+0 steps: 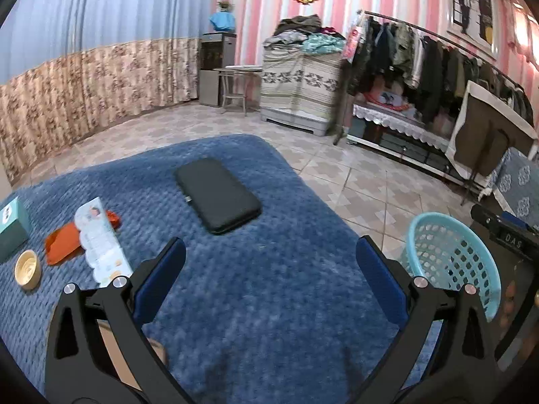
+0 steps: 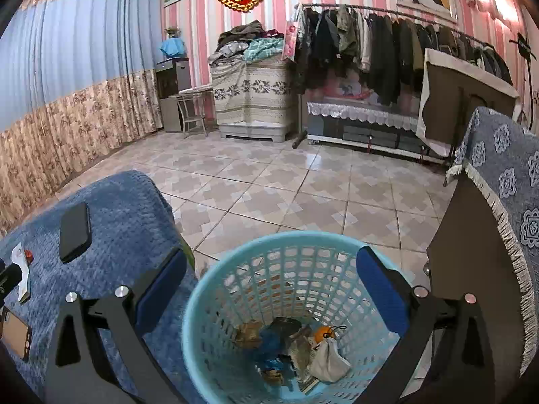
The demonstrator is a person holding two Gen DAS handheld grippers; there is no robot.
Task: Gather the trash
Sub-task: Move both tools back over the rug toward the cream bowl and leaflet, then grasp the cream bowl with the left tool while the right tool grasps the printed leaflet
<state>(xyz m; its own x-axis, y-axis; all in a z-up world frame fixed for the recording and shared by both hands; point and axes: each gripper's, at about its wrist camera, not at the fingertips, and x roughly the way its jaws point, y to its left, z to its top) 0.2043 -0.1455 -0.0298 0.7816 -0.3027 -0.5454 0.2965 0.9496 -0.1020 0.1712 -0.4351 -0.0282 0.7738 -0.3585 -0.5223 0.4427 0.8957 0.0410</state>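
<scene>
Currently | left gripper (image 1: 271, 259): spread wide, empty, over blue blanket (image 1: 235, 286) | right gripper (image 2: 271, 269): spread wide, empty, above teal basket (image 2: 209, 303), likely for dropping | remaining trash: orange wrapper (image 1: 62, 242), paper strip (image 1: 101, 245) on blanket, left of black case (image 1: 217, 195)

My left camera looks forward along my fingers (image 1: 168, 269), low and close over the blue blanket (image 1: 252, 286), facing the striped wall. My right camera sits beside it, tipped down straight into the turquoise basket (image 2: 202, 303) just below. Both views share the black case (image 1: 217, 195), the basket, the tiled floor (image 2: 269, 185) and the clothes rail (image 1: 421, 50).
</scene>
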